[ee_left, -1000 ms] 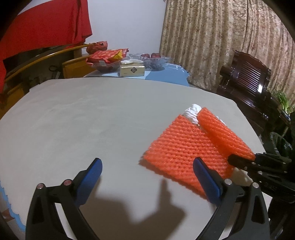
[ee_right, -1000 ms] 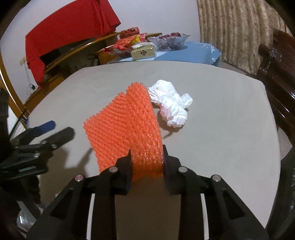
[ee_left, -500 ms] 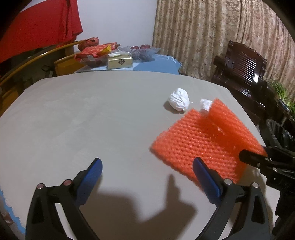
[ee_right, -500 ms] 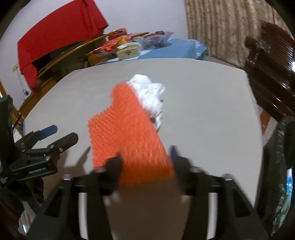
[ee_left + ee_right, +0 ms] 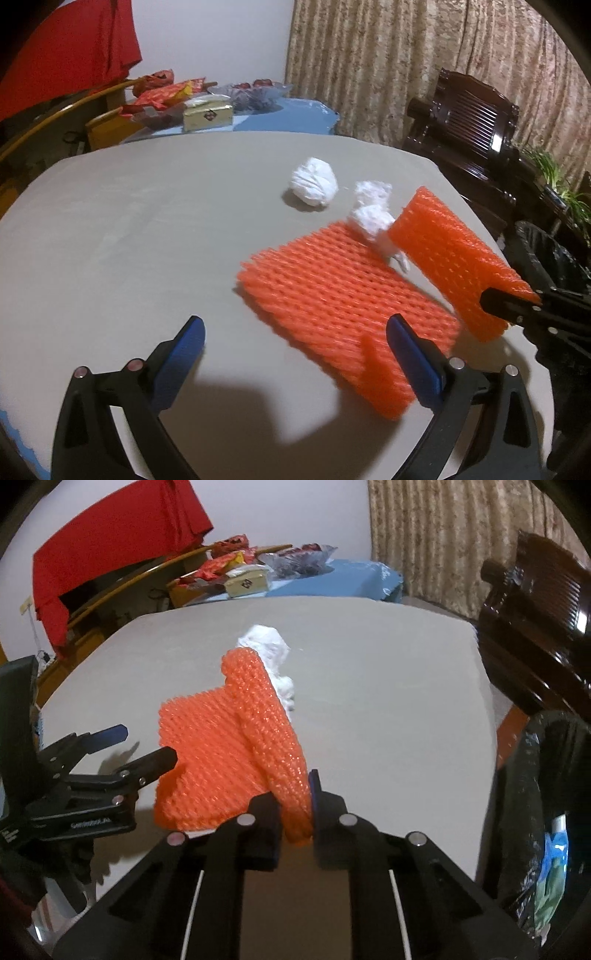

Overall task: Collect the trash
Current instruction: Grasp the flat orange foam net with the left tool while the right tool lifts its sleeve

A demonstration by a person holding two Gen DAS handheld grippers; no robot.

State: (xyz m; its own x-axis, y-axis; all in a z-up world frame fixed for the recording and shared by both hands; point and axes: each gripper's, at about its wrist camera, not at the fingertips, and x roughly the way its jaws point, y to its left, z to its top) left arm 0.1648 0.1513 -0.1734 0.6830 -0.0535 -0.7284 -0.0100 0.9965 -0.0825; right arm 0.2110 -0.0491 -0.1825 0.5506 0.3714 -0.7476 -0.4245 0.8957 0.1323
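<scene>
An orange foam net lies on the grey table, its right edge lifted off the surface. My right gripper is closing its jaws on that raised edge, and the pads pinch it; in the left wrist view it enters from the right. My left gripper stands open just above the table, with the net's near corner by its right finger and nothing gripped. A white crumpled tissue and a second white wad lie behind the net; the wad touches it.
A bin lined with a black bag stands off the table's right edge. Dark wooden chairs sit behind it. A blue side table with snack packets and a box is at the back.
The right gripper loosened on the net, then closed on it again, pulling the edge up and to the right. Both white wads came out from behind the net.
</scene>
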